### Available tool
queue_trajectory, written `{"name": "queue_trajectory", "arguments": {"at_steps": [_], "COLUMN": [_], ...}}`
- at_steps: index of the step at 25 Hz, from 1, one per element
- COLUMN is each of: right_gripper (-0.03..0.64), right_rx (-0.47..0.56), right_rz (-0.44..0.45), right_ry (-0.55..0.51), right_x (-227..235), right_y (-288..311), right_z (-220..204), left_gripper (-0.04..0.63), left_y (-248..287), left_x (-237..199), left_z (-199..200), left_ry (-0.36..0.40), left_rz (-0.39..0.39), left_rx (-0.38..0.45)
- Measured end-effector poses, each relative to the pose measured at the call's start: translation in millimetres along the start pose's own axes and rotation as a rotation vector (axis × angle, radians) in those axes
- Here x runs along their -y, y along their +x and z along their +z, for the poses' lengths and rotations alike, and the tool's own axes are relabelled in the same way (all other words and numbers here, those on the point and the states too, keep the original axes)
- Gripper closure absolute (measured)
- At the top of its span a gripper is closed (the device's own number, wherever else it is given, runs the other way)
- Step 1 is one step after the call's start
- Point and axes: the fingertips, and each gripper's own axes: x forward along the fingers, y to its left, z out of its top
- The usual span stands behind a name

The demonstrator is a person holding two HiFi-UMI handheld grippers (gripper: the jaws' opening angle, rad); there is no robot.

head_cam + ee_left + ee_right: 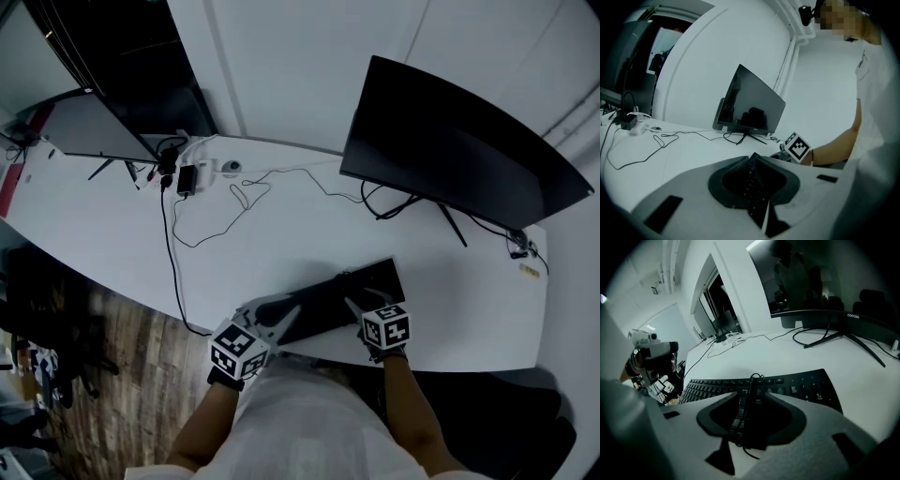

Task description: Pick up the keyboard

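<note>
Left gripper clamped on keyboard, right gripper clamped on it too, near edge hidden behind both

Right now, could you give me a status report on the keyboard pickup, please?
Left gripper shut on keyboard, left end. Right gripper shut on it too, cable running between its jaws. Nothing else in the way.
</note>
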Motion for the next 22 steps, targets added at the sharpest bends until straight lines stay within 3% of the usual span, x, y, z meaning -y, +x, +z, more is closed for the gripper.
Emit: {"name": "queue_trajectory", "arguments": {"at_steps": [6, 22], "right_gripper": [0.457, 0.574], "right_rx": [-0.016, -0.06], "right_rz": [-0.007, -0.042], "right_ry": [-0.01, -0.05], "right_x": [1.1, 1.0], "right_y": [5.9, 10.4], "right_z": [-1.3, -3.7], "left_gripper": [0.555, 0.554], "left_y": [-0.6, 1.0], "left_x": [-2.1, -1.9], "left_z": [0.3, 4.4], "left_ry": [-0.004, -0.002], "left_rz": [0.003, -0.001], "left_rx": [0.001, 0.002]}}
